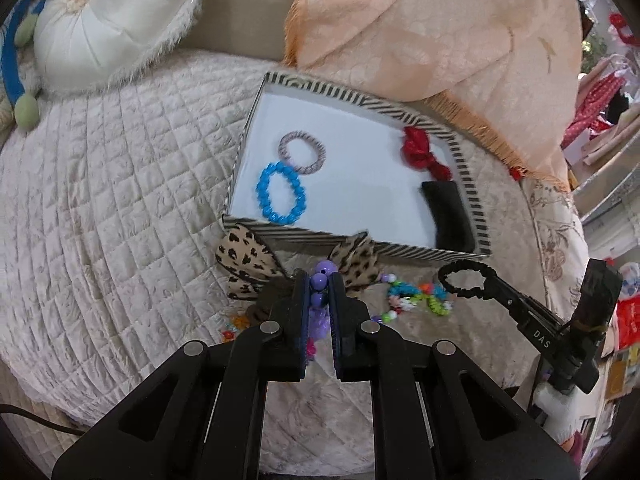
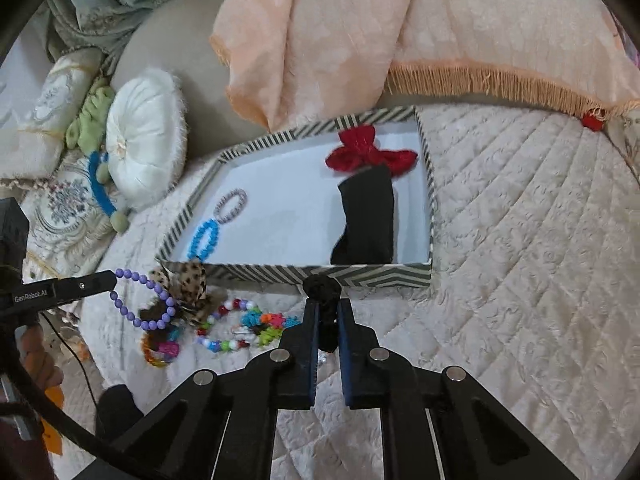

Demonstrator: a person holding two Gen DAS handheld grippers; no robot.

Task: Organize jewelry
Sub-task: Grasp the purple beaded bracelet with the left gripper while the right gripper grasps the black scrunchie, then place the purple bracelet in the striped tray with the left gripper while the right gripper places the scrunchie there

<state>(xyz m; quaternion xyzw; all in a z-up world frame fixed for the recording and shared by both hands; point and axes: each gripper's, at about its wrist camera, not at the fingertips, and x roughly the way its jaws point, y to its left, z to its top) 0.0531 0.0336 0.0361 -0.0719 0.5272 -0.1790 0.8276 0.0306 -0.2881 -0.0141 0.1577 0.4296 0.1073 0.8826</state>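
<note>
Purple bead bracelet (image 2: 142, 300), round plastic beads on a stretch cord, hangs clear of the bed from our left gripper (image 1: 319, 286), jaws clamped on a few beads. It sags into a loose loop, so we judge it light and floppy, beads hard and a bit slippery; gripping two or three beads at once looks safer than pinching bare cord.

Black ruched elastic hair band (image 1: 464, 280) sits in our right gripper (image 2: 326, 308), jaws closed on one bunched section, rest of the ring sticking out beyond the tips. Soft, grippy fabric, no weight to speak of, unlikely to slip or break.

Just below both grippers, on the cream quilted bedspread (image 2: 520, 240), lies the unsorted pile: a multicoloured bead string (image 2: 228, 332), bright tangled pieces (image 2: 268, 324), a leopard-print fabric bow (image 1: 240, 258). These look tangled; lifting one may drag the neighbours.

Beyond the pile, the zebra-striped shallow tray (image 1: 400, 248) with a white floor holds a blue chunky bead bracelet (image 1: 281, 194) touching a pale pink spiral hair tie (image 1: 302, 152), with a red fabric bow (image 1: 422, 152) and a black folded cloth piece (image 1: 450, 216) at the far side. Middle floor is bare.

Behind that, a peach fringed throw (image 1: 440, 32) and a round white tufted cushion (image 1: 104, 20).
</note>
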